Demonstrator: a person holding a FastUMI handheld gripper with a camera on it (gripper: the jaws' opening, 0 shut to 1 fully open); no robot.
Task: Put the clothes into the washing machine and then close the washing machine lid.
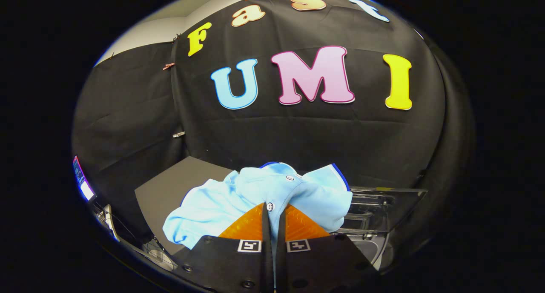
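Observation:
A light blue polo shirt [255,195] with white buttons and a dark blue collar edge hangs bunched around my gripper [273,208]. Both fingers are pressed together on a fold of its button placket, so the shirt is lifted and drapes to the left and right of the fingers. Behind the shirt to the right stands the washing machine's clear lid [383,203], raised open. Part of the machine's pale body [374,250] shows below the lid, to the right of the fingers. The shirt hides the drum opening.
A dark grey surface [170,186] lies beyond and left of the shirt. Black cloth walls close the booth behind and on both sides. A lit screen [83,182] and some equipment [127,233] sit low at the far left.

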